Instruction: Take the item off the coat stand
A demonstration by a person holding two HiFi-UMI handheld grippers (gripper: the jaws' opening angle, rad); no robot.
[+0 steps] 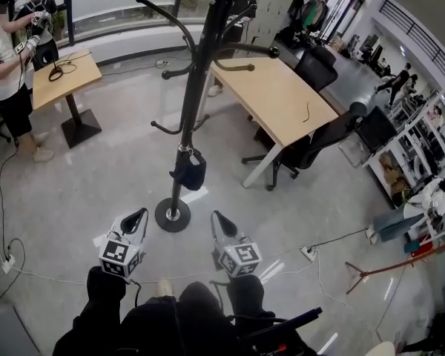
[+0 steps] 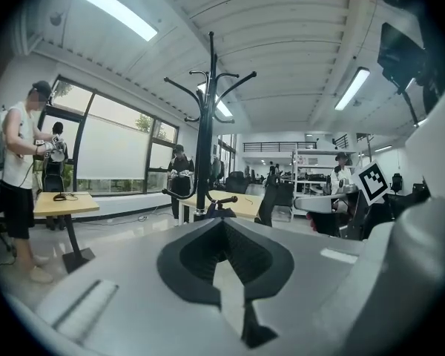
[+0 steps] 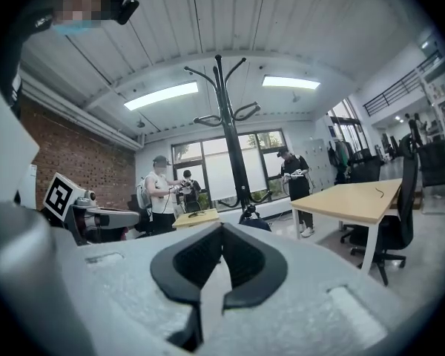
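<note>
Well, both grippers sat low in front of me in head view, side by side, pointing at the coat stand, whose round base stood on the floor betw. them & a bit ahead. On my left gripper the fingers were clenched tip to tip w/ nothing betw. them. My right gripper was the same, pads pressed together & empty. The item, a small dark bag, hung on a low hook close against the pole, above the base & well under the upper curved arms. It was apart from both grippers, neither touching it. In both gripper views it showed just over the closed tips, straight ahead. Upper hooks looked bare as far as I could tell. Right of the stand was a long wooden table w/ a black office chair beside it. Far left was a smaller wooden table w/ a cable on top, & a person standing next to it. Cables ran across the grey floor near my feet.
</note>
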